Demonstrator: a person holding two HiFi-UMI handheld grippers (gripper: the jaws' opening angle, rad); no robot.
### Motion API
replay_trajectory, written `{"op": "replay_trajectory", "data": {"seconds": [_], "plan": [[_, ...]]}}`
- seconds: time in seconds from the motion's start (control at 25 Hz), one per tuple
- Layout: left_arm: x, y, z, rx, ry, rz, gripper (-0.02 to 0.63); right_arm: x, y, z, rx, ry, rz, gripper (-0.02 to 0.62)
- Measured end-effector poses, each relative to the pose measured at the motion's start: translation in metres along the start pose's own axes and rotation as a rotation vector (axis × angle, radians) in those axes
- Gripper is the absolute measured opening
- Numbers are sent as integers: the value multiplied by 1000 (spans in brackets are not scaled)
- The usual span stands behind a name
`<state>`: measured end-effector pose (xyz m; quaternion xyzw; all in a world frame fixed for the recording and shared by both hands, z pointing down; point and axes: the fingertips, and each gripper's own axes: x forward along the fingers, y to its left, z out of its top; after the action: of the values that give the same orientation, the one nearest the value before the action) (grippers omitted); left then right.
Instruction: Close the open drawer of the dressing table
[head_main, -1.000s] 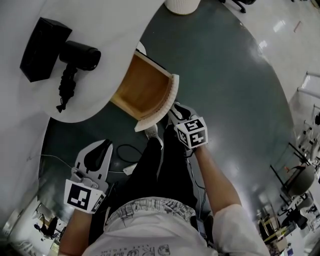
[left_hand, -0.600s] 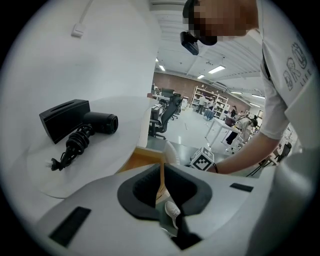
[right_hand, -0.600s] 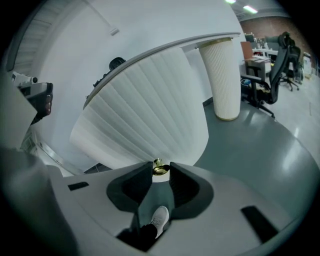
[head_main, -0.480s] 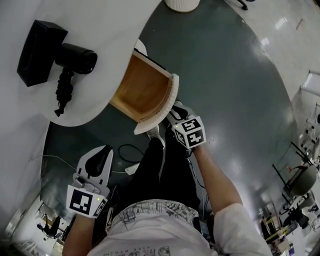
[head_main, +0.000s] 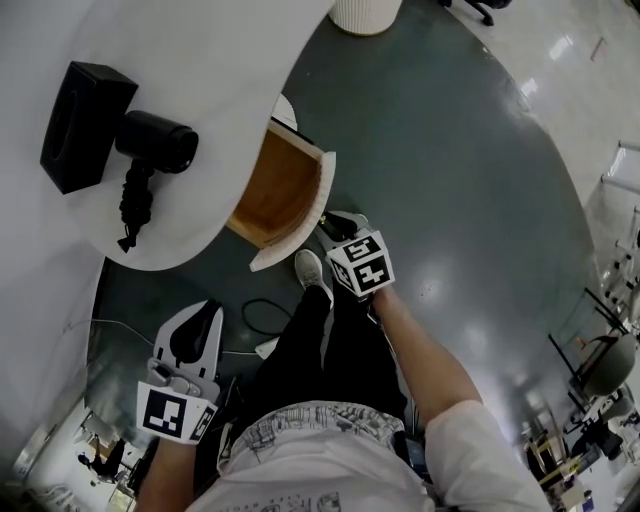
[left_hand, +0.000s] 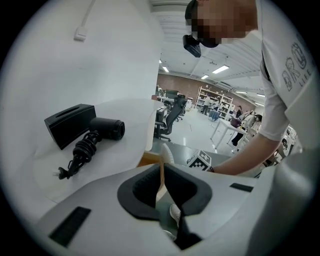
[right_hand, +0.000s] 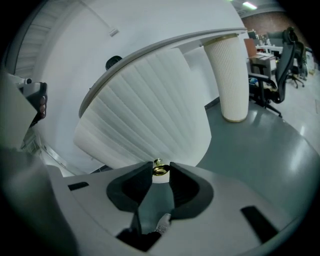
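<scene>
Your shirt (left_hand: 291, 75), large outlined capitals beginning "BR" (third letter uncertain), smaller line of print beneath not legible, hem print in head view too small to read.

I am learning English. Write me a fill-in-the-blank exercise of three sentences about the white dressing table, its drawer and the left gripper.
1. The black hair dryer lies on the white dressing table beside a black ___.
2. The wooden drawer with the white ribbed front stands ___.
3. The left gripper, its jaws apart, holds ___.
Missing words: box; open; nothing.
</scene>
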<state>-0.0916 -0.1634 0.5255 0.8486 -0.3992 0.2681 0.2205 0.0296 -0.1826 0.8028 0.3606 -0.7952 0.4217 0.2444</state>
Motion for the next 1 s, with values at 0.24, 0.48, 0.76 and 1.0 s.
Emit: {"op": "replay_trajectory", "data": {"seconds": [0.24, 0.48, 0.76, 1.0], "plan": [[-9, 15, 10, -23, -16, 67, 40, 28, 11, 28, -23, 15, 39, 115], [-19, 24, 4, -56, -11, 137, 40, 56, 23, 57, -55, 10, 93, 118], [-32, 30, -8, -96, -5, 203, 40, 81, 35, 83, -59, -25, 128, 118], [-42, 36, -19, -112, 1, 241, 40, 103, 44, 108, -56, -65, 150, 118]]}}
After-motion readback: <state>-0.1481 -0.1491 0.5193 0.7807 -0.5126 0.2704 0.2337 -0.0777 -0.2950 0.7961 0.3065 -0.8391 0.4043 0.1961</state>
